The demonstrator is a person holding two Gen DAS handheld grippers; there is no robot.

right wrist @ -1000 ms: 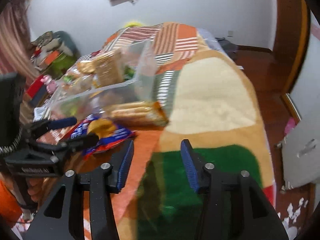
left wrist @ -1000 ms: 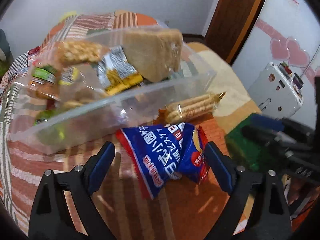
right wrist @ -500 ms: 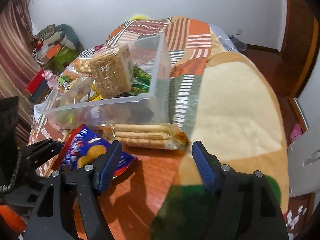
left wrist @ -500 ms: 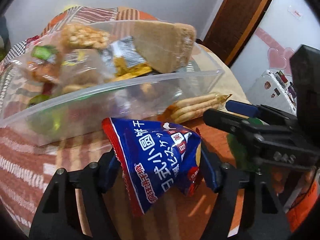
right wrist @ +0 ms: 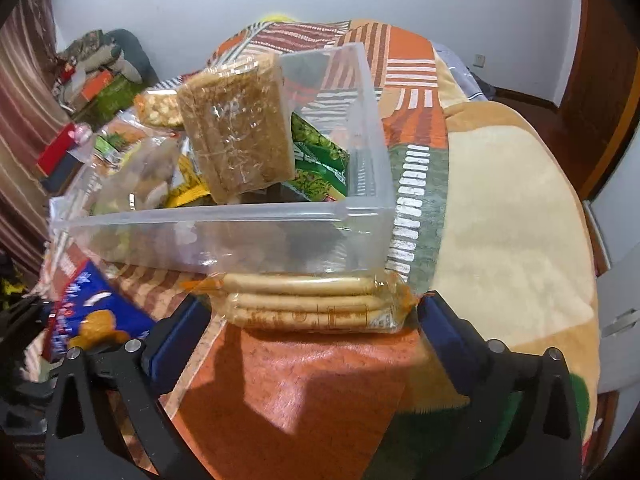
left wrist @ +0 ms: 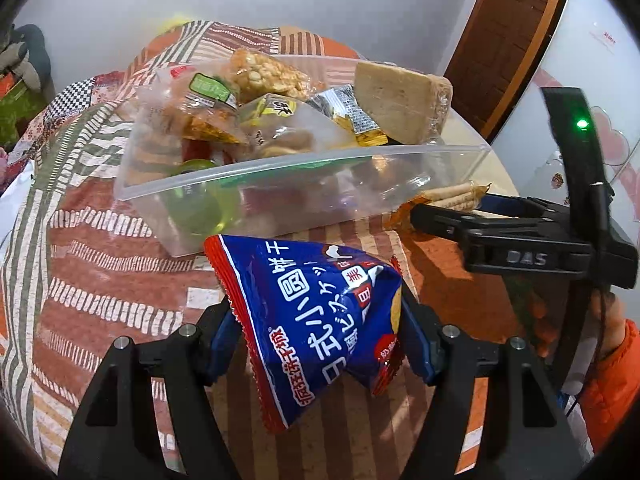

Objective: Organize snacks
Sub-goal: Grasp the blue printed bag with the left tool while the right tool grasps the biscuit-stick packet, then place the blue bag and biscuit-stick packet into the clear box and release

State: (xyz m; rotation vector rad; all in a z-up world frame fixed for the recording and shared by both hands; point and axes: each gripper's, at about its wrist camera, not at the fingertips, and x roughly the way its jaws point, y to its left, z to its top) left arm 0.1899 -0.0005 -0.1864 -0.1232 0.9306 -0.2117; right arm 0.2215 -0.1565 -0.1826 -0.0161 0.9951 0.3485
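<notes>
My left gripper [left wrist: 320,332] is shut on a blue snack bag [left wrist: 320,312] with red edges and holds it up just in front of a clear plastic bin [left wrist: 304,164] full of snacks. The bag also shows in the right wrist view [right wrist: 86,312]. My right gripper [right wrist: 314,320] is open, its fingers either side of a clear pack of long biscuits [right wrist: 308,304] lying on the blanket against the bin's near wall [right wrist: 224,216]. In the left wrist view the right gripper [left wrist: 516,240] reaches in from the right, beside the biscuit pack [left wrist: 452,196].
The bin holds a large brown cracker block [right wrist: 236,136], a peanut bar [left wrist: 268,72], green packets [right wrist: 316,160] and other wrapped snacks. All rests on a patchwork blanket [right wrist: 500,216] over a bed. A wooden door [left wrist: 504,32] and a white fridge [left wrist: 600,60] stand at the right.
My left gripper shut on the blue bag and lifted it towards the bin. My right gripper moved forward and opened wider around the biscuit pack.
</notes>
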